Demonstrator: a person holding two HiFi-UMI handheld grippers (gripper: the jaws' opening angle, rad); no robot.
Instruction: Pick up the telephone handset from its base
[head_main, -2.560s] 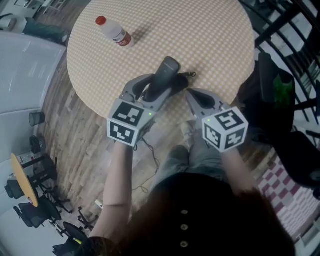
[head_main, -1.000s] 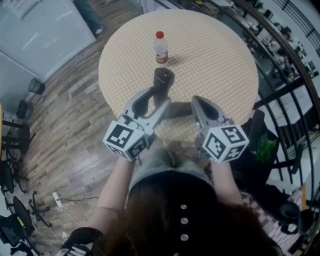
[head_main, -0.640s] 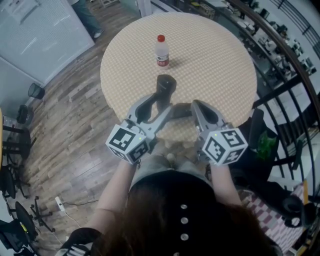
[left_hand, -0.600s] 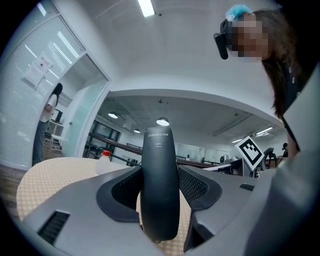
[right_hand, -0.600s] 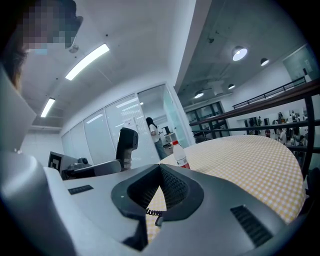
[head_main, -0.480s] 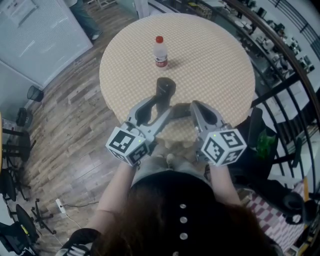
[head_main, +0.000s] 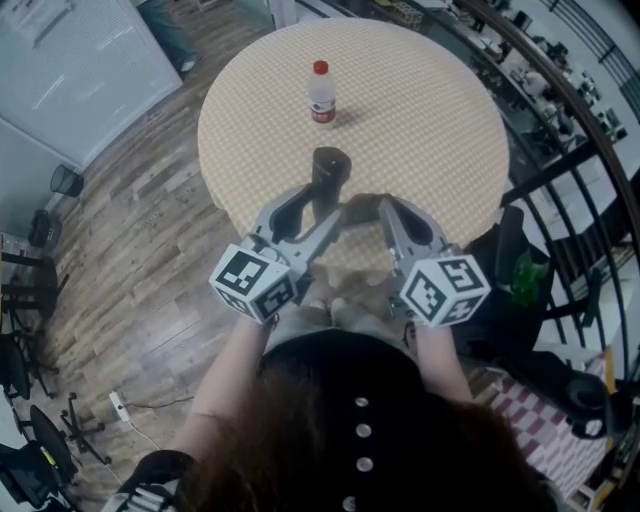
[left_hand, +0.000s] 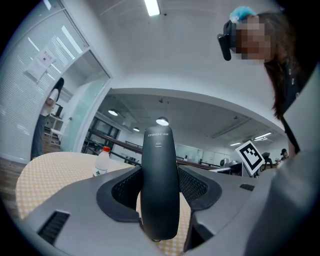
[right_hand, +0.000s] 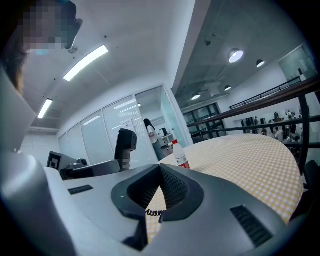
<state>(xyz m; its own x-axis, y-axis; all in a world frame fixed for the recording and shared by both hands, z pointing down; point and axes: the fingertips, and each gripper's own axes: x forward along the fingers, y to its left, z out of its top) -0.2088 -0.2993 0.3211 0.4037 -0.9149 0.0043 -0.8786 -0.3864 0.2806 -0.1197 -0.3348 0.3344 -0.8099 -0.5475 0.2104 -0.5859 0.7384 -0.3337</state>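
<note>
In the last half second hardly anything has moved: the telephone handset (head_main: 327, 178) stays upright in the same grip, and the bottle (head_main: 321, 95) stands in the same spot beyond it. The handset is smooth matte black plastic, slim and rounded like a long pebble, with small pale print near its top. It stands above the near edge of the round tabletop (head_main: 420, 110), which is covered in a fine yellow-and-white check. The bottle is small and white, with a red cap and a red band.

The left hand-held gripper (left_hand: 160, 172) is grey plastic with dark, mesh-textured pads. Its jaws are clamped on the handset's lower half, one pad on each side.

The right hand-held gripper (right_hand: 160, 167) is just beside it. Its jaw tips meet with nothing gripped, and a black coiled cord (right_hand: 152, 212) shows through the gap below them.
</note>
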